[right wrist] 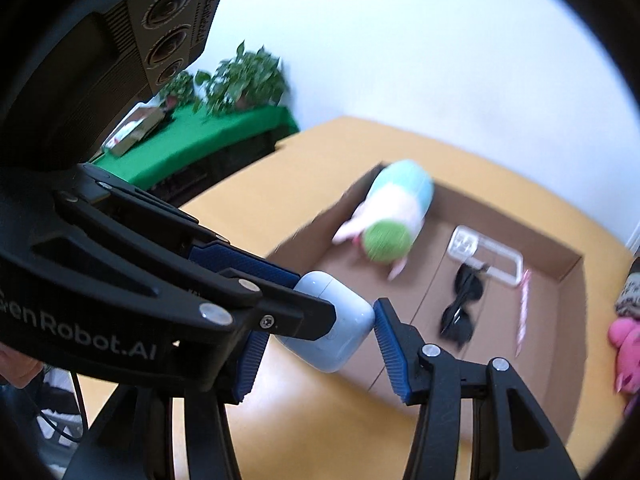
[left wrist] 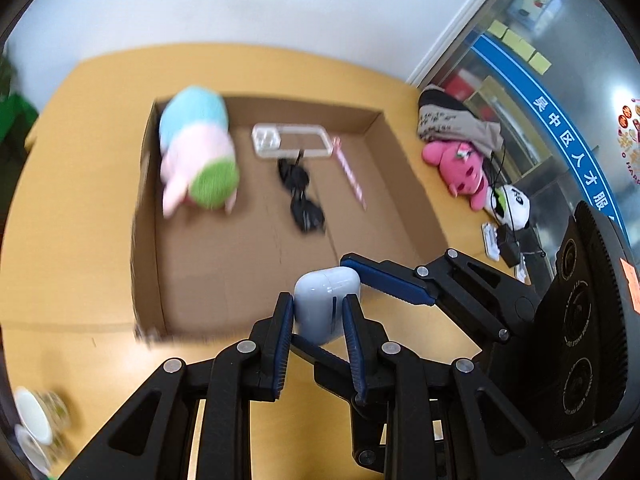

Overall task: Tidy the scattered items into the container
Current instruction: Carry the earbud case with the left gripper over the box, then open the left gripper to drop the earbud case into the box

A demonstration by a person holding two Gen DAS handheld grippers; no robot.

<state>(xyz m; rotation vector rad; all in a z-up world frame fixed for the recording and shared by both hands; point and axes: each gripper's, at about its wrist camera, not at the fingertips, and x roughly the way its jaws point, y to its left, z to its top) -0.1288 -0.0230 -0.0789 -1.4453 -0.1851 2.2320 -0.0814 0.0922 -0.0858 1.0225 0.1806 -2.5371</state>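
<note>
My left gripper [left wrist: 320, 312] is shut on a pale blue earbuds case [left wrist: 326, 304], held over the near edge of the open cardboard box [left wrist: 384, 120]. My right gripper [right wrist: 316, 340] is open around the same case [right wrist: 332, 324]; one pad [right wrist: 386, 336] sits close to its side. The right gripper's fingers [left wrist: 384, 280] reach in from the right in the left wrist view. In the box lie a pastel plush toy [left wrist: 196, 148], a clear phone case [left wrist: 292, 140], black sunglasses [left wrist: 300, 196] and a pink pen [left wrist: 352, 174].
On the yellow table [left wrist: 72, 208], right of the box, lie a pink plush [left wrist: 460, 164], a panda plush [left wrist: 514, 204], a grey bag [left wrist: 452, 120] and a black cable. A cup [left wrist: 36, 420] stands near left. Plants [right wrist: 240, 80] sit on a green-covered table.
</note>
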